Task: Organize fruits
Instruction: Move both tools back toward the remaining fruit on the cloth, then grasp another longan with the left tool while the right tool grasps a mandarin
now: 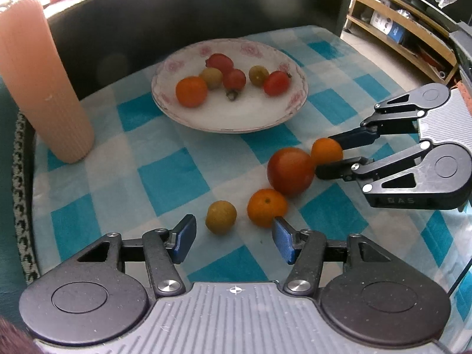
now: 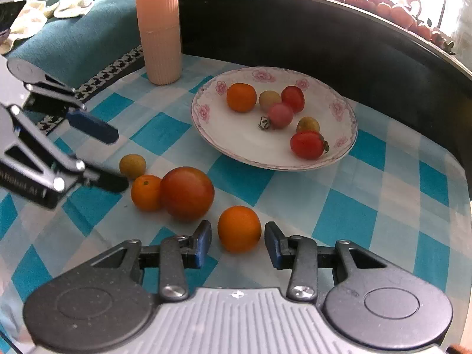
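Note:
A white floral plate (image 1: 236,118) (image 2: 236,147) holds several small fruits: an orange, red tomatoes and yellow-green ones. On the checked cloth lie a big red tomato (image 1: 290,171) (image 2: 187,193), a small orange (image 1: 267,211) (image 2: 146,192), a yellow-green fruit (image 1: 221,216) (image 2: 132,165) and another small orange (image 1: 327,151) (image 2: 239,228). My left gripper (image 1: 234,239) (image 2: 113,159) is open, with the yellow-green fruit just ahead of its fingers. My right gripper (image 2: 237,243) (image 1: 330,153) is open around the other orange, with gaps on both sides.
A tall ribbed pink container (image 1: 44,82) (image 2: 160,26) stands at the cloth's far left corner. A dark curved rim (image 1: 206,8) (image 2: 324,29) runs behind the plate. Wooden shelves (image 1: 398,29) stand beyond the table on the right.

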